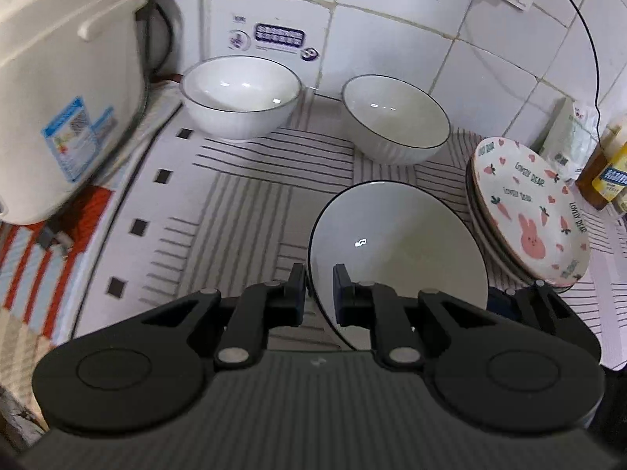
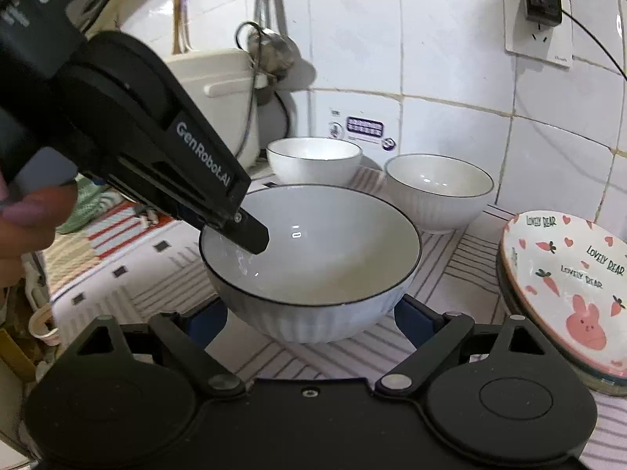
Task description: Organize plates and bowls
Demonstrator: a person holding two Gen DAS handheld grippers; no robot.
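Left gripper (image 1: 318, 290) is pinching the rim of the near bowl (image 1: 399, 258), one finger (image 1: 296, 293) outside the wall, the other inside, jaws narrow and clamped on the porcelain. In the right wrist view that same gripper (image 2: 250, 235) comes down slanted from the upper left, its tip dipping over the bowl's left rim, a person's hand (image 2: 27, 215) gripping behind it. The near bowl (image 2: 313, 262) sits mouth up, tipped a touch, dark line round its lip; whether its base touches the striped mat (image 1: 235, 203) I cannot tell.

Right gripper (image 2: 309, 323) is spread wide, blue-padded fingers (image 2: 411, 319) flanking the bowl's lower wall on either side, gaps showing, nothing held. Its body lies low and level, pointing at the wall.

Just right of the near bowl, the stack of plates (image 1: 529, 211), pink rabbit and carrots on the top one, leaning up on the right side. In the right wrist view the plates (image 2: 568, 290) sit apart from the bowl.

Beyond the near bowl, two more bowls stand upright on the mat: the right bowl (image 1: 395, 119) straight behind it, the left bowl (image 1: 241, 96) further back to the left, up by the tiled wall (image 1: 392, 19). Apart from each other, both mouths up.

Left of the near bowl, the rice cooker (image 1: 58, 90), big and cream. Far right, bottles (image 1: 603, 168) behind the plates, and a plug (image 2: 542, 0) in the wall socket
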